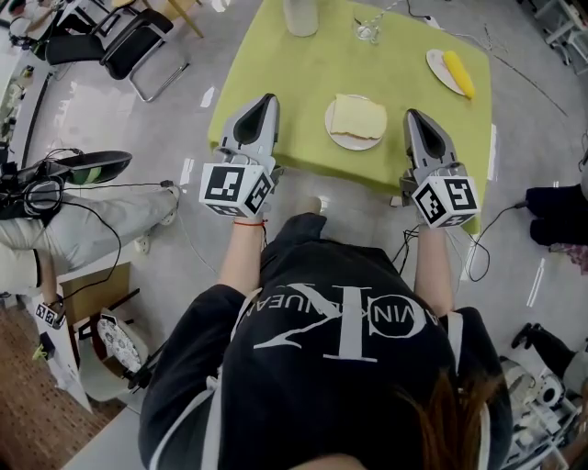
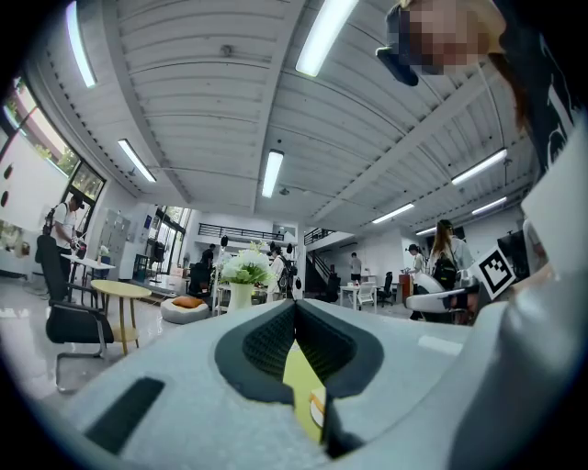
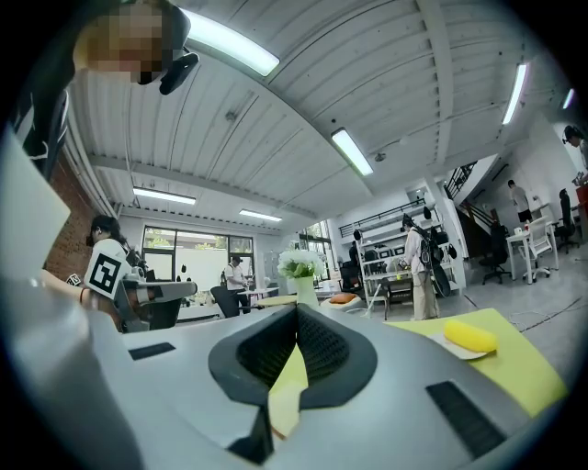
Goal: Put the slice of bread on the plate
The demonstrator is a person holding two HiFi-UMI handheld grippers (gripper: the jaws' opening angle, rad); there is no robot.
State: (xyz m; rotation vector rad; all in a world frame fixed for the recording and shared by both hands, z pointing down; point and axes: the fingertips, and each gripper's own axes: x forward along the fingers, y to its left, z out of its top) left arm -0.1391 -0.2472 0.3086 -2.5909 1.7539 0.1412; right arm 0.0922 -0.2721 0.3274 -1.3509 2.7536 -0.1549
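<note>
A pale slice of bread (image 1: pixel 358 116) lies on a white plate (image 1: pixel 334 134) near the front edge of the green tablecloth (image 1: pixel 276 64). My left gripper (image 1: pixel 267 97) hovers just left of the plate and my right gripper (image 1: pixel 412 114) just right of it. Both point away from me and neither touches the bread. In the left gripper view the jaws meet at their tips (image 2: pixel 296 303) with nothing held. The right gripper view shows its jaws (image 3: pixel 296 308) closed the same way, empty.
A second small plate (image 1: pixel 435 68) with a yellow item (image 1: pixel 459 73) sits at the table's right edge; the same yellow item (image 3: pixel 469 336) shows in the right gripper view. A white vase (image 1: pixel 300 16) and a glass (image 1: pixel 367 30) stand at the far side. Chairs (image 1: pixel 138 41) stand at the left.
</note>
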